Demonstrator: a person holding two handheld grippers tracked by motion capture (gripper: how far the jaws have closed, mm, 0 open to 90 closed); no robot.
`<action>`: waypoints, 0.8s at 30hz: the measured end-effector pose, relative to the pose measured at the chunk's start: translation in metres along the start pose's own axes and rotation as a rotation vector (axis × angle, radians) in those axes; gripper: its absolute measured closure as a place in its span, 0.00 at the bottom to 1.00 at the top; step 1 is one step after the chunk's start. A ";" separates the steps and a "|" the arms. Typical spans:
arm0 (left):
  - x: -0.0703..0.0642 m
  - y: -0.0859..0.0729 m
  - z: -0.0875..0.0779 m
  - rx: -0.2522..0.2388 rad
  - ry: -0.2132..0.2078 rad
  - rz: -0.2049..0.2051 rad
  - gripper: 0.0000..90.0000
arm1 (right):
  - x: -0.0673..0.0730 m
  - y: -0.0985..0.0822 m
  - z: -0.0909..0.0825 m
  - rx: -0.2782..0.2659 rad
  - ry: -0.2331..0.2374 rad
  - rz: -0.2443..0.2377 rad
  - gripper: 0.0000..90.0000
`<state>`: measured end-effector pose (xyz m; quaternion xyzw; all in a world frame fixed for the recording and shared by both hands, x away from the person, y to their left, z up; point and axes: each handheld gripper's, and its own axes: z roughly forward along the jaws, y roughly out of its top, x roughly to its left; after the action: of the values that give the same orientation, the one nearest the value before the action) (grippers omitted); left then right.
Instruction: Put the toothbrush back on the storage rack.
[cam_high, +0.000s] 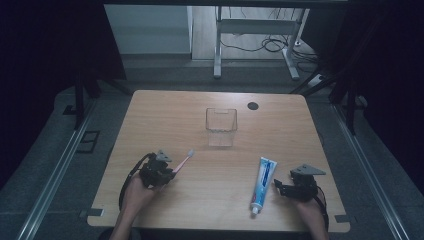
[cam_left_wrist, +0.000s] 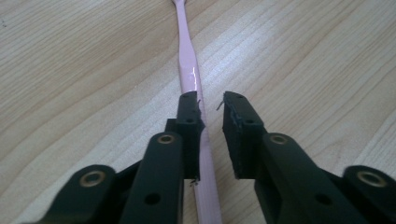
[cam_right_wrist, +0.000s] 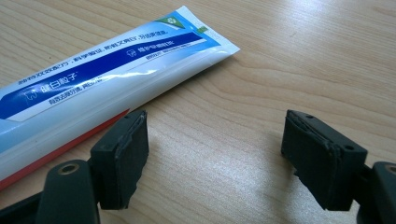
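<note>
Left hand-held gripper unclenched w/ toothbrush lower-centre between jaws, touching one pad: could roll aside. Right hand-held gripper agape, toothpaste upper left.

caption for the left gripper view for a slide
Left gripper jaws slightly apart around a pink toothbrush lying on the wooden table.

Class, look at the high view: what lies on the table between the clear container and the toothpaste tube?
Nothing: in the high view, only bare wooden table separates the clear container from the toothpaste tube.

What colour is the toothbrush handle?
Pale pink toothbrush handle, clearest in the left gripper view.
</note>
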<state>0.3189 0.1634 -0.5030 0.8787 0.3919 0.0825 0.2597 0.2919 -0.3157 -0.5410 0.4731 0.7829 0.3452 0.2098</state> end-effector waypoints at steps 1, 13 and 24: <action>0.001 0.005 0.001 0.020 0.003 -0.008 0.82 | 0.000 0.000 0.000 0.000 0.000 0.000 0.26; 0.007 0.031 0.015 0.143 0.001 -0.008 0.76 | 0.000 0.000 0.000 0.001 0.000 0.002 0.26; 0.011 0.054 0.030 0.284 0.005 -0.022 0.75 | 0.000 0.000 0.000 0.001 0.000 0.002 0.26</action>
<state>0.3717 0.1297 -0.5015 0.9020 0.4100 0.0254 0.1325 0.2917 -0.3156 -0.5410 0.4741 0.7826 0.3449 0.2092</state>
